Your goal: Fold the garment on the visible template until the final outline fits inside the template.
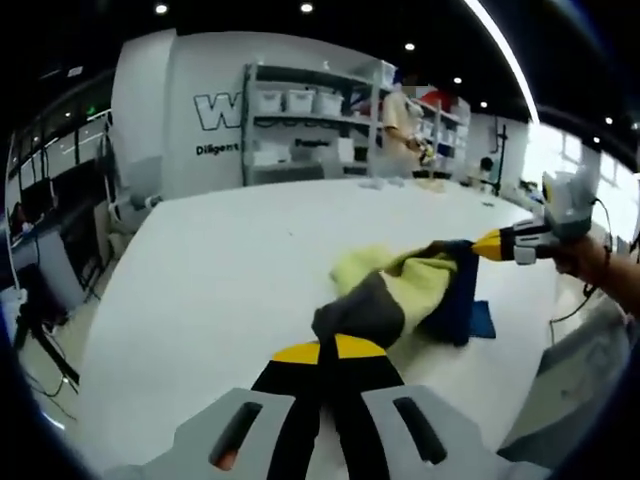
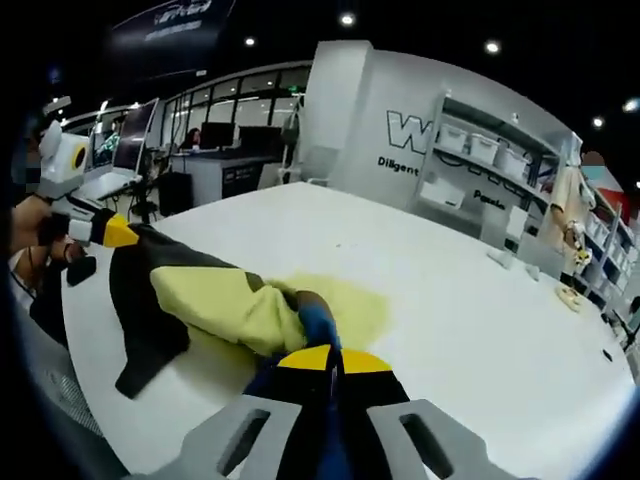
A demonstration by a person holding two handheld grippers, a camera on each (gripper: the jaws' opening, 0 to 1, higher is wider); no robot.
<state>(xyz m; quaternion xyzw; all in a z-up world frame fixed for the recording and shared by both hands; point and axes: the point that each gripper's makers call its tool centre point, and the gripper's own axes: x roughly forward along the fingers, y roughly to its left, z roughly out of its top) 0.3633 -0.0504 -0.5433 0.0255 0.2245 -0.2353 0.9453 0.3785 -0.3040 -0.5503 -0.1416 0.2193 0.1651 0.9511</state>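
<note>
Both grippers clamped on the garment [image 1: 410,295]: left gripper [image 1: 329,349] on its grey end, right gripper [image 2: 324,357] on blue edge. Garment lifted, bunched over white table [image 1: 220,280].

Left tongs [image 1: 329,352] clamped on garment [image 1: 405,295], right tongs [image 1: 487,246] gripping its far end, white table [image 1: 230,270]

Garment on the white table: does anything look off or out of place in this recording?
The garment is bunched and lifted off the white table, pinched at opposite ends by the left tool and right tool, not lying flat. A blue piece lies under it; whether that is the template, I cannot tell.
</note>
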